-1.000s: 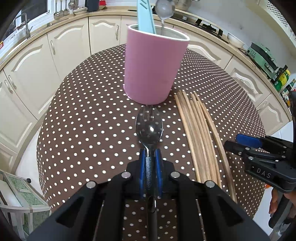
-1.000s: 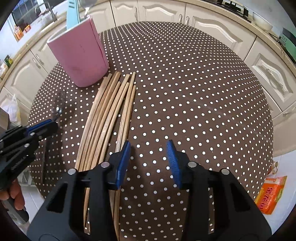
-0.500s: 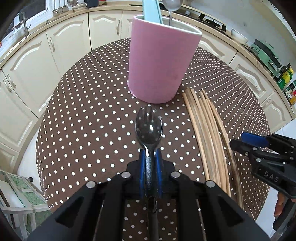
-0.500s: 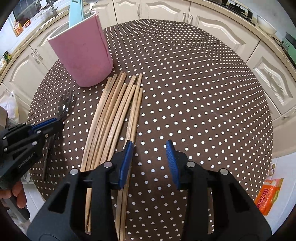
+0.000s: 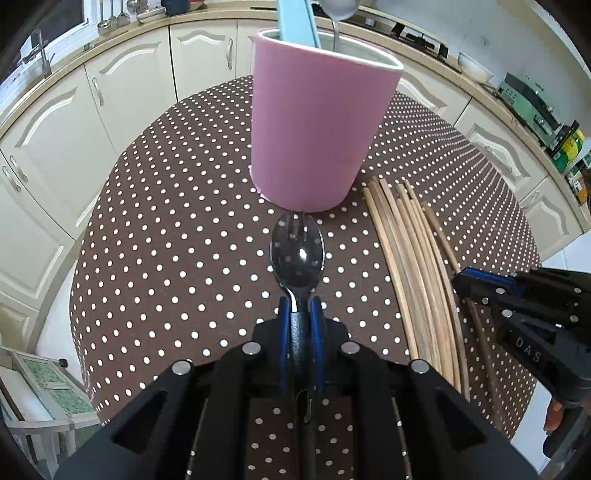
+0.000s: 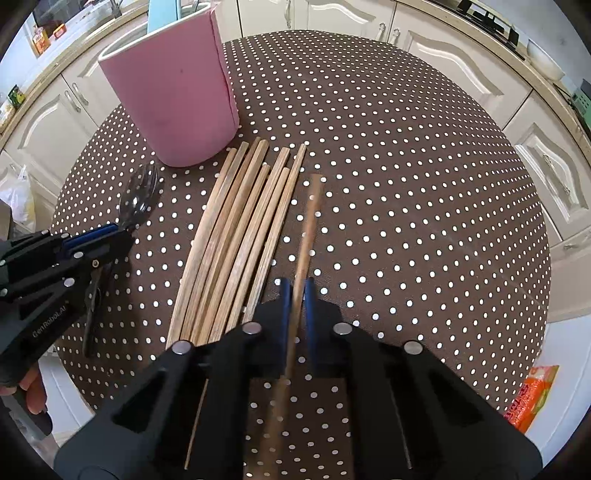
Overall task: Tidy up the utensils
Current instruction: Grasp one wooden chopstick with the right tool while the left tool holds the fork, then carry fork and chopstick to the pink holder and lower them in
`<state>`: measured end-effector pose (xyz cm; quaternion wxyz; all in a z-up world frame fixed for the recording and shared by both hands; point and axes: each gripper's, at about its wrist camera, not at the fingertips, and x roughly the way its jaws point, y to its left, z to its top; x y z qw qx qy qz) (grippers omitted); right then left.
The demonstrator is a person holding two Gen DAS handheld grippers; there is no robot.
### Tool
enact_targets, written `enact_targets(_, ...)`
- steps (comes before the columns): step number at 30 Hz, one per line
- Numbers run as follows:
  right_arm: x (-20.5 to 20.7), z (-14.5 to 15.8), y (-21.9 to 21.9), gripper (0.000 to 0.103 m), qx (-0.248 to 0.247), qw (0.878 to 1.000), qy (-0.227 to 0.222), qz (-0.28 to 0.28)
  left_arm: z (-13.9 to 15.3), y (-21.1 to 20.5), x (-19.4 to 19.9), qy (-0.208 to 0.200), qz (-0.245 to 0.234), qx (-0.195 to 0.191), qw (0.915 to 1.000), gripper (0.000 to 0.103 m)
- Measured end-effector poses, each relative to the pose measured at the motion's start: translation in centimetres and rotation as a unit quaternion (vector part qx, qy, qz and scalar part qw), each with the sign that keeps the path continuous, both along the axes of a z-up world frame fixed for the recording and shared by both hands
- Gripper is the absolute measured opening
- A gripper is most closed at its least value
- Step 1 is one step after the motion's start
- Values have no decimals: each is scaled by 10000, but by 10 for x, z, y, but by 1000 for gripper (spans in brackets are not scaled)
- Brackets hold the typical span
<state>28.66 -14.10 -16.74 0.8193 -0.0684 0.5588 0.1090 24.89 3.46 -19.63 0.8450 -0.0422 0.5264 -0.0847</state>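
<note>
You are in a home kitchen. Cream cabinets (image 5: 122, 92) with arched panel doors and metal handles curve around the room under a beige counter (image 5: 491, 99). A hob (image 5: 417, 35) is set into that counter, with a white bowl (image 5: 474, 70) beside it. Ladles (image 5: 118, 14) hang by the window at the upper left, near a tap (image 5: 40, 55). Bottles (image 5: 569, 151) and a green appliance (image 5: 524, 96) stand at the counter's right end. Before you is a round desk (image 6: 406, 166) under a brown polka-dot cloth, carrying a pink utensil cup (image 5: 317, 122). An orange packet (image 6: 532, 395) lies on the floor.
</note>
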Motion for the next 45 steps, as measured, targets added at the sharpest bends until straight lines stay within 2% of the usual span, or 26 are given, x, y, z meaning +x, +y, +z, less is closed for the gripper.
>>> enact_targets(3,-4,2,-5,6,73,9999,-106,-54,1,9,-5,-74,133,-322,9994,11)
enact_targets(8,-17,26,-24,6,414,9978,-505,-83,9,23,-17,-317,291,-691,9967,11)
enact_targets(18,-56,72,-47,6,1315,9818,-1362,135,49,17,-51,-1087,91,-1031,9887,11)
enact_targets(21,-72,90,-48,6,1462,9752,-1653,177,62,10,-61,-1400,-30,-1062,9844,11)
enact_targets(26,-81,118,-33,6,1668,9648,-2010,309,89,1,-72,-2108,-147,-1003,9723,11)
enact_targets(33,-77,130,-28,6,1863,9554,-2263,362,115,-10,-76,-2847,-129,-742,9557,11)
enact_targets(45,-67,159,-24,6,2101,9334,-2895,290,147,-13,-58,-3487,-135,-745,9342,11)
